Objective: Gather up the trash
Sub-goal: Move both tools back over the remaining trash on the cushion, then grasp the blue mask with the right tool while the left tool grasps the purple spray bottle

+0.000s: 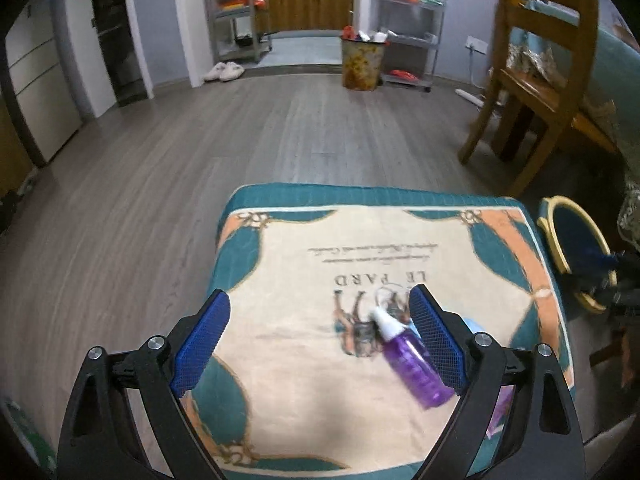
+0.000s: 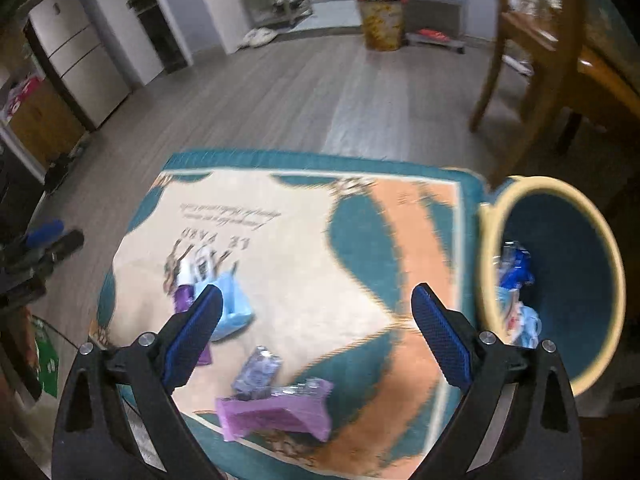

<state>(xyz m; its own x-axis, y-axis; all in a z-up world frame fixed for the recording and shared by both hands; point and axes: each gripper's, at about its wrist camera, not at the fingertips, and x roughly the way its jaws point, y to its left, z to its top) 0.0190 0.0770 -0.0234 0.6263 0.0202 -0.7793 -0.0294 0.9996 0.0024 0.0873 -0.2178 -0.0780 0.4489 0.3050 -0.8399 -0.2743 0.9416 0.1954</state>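
Both grippers stand with jaws wide apart and hold nothing: the left gripper (image 1: 320, 308) hangs over the purple bottle (image 1: 412, 364) on the cushion (image 1: 280, 248), probably to pick it. The right gripper (image 2: 316, 304) is above the purple wrapper (image 2: 276, 412), near the bin (image 2: 560, 280) at right, where some trash already lies.

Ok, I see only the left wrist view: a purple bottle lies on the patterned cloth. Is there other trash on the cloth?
Observer: Yes, a purple packet lies near the front edge.
Operator: Is something in the bin?
Observer: Yes, blue wrappers lie inside the bin.
Operator: Does the right claw hold something?
Observer: No, the right claw is open and empty.
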